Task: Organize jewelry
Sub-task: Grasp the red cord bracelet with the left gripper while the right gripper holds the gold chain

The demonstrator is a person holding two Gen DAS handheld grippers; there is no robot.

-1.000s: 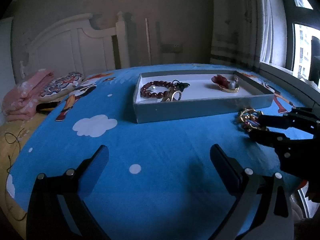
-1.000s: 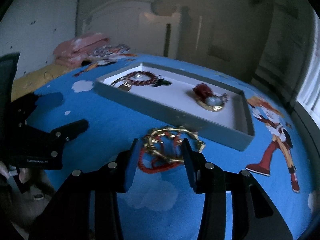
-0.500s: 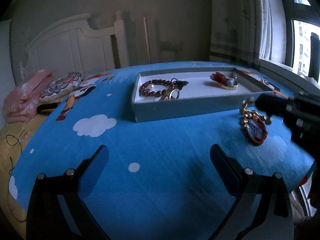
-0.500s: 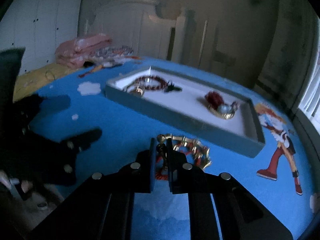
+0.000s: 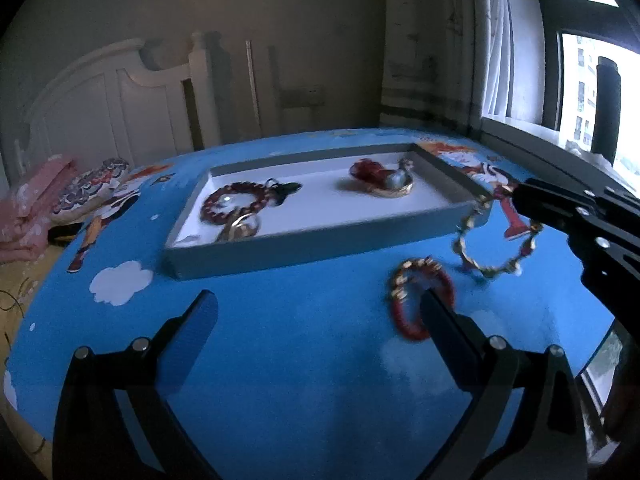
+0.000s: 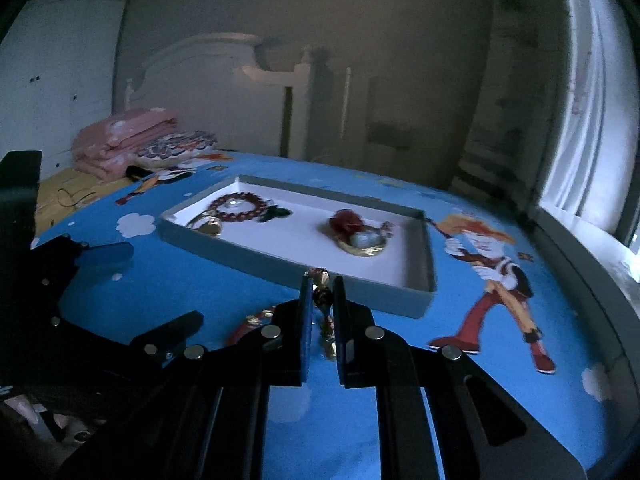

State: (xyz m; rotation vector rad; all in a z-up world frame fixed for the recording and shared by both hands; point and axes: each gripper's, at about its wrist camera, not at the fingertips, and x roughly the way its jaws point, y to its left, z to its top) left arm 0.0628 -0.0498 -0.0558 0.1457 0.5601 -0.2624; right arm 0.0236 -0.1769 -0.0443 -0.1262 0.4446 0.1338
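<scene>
1. On the blue cartoon-print cloth (image 5: 280,320) lies a shallow grey tray (image 5: 304,248) with a white floor, its long side running left to right.
2. Left end of tray: a dark red bead bracelet (image 5: 230,202) with a gold ring (image 5: 240,226) at its near edge and a small dark charm (image 5: 286,189) beside it.
3. Right part of tray: a red-and-gold ornament with a pale stone (image 5: 384,178).
4. Right gripper (image 6: 322,292): fingers drawn together, clamped on a gold chain bracelet (image 5: 494,240). The chain hangs as a loop clear of the cloth, near the tray's near right corner.
5. Red cord bracelet with gold beads (image 5: 420,296): lying on the cloth, near side of the tray, left of the hanging chain and apart from it.
6. Left gripper (image 5: 316,320): fingers spread wide, holding nothing; its right finger overlaps the cord bracelet in the left wrist view.
7. Far left: folded pink cloth (image 6: 124,136) and a patterned cushion (image 6: 176,146) before a white headboard (image 5: 112,104).
8. Far right: window (image 5: 592,92) with pale curtain.
</scene>
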